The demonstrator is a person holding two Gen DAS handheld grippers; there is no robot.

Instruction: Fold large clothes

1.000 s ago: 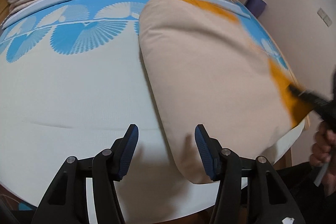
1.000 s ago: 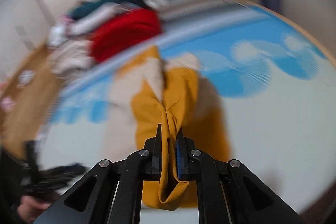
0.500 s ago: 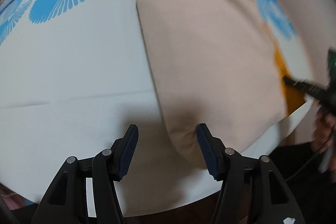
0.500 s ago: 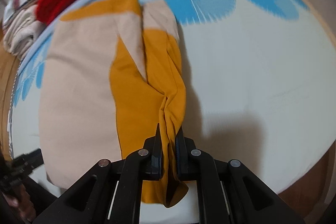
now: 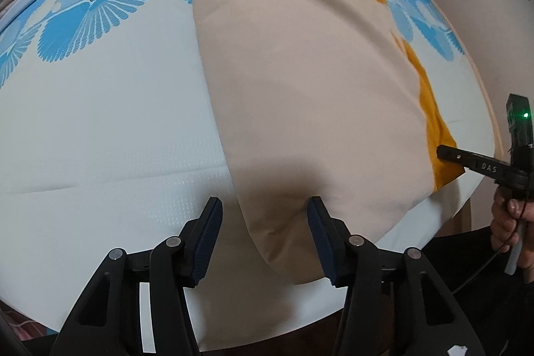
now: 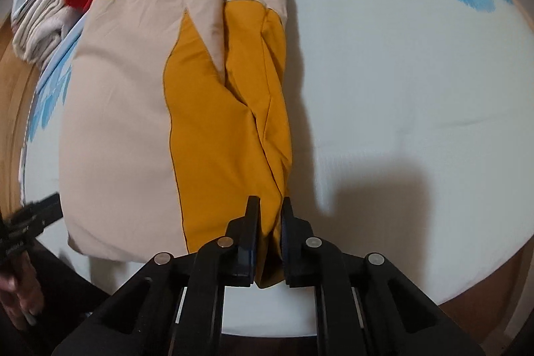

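Two hand-held grippers: working one beige-and-mustard garment at bed's near edge.
Right hand-held gripper: clamped on mustard fold, likely laying it flat.
Left hand-held gripper: jaws apart, straddling beige corner, seemingly poised to pinch.
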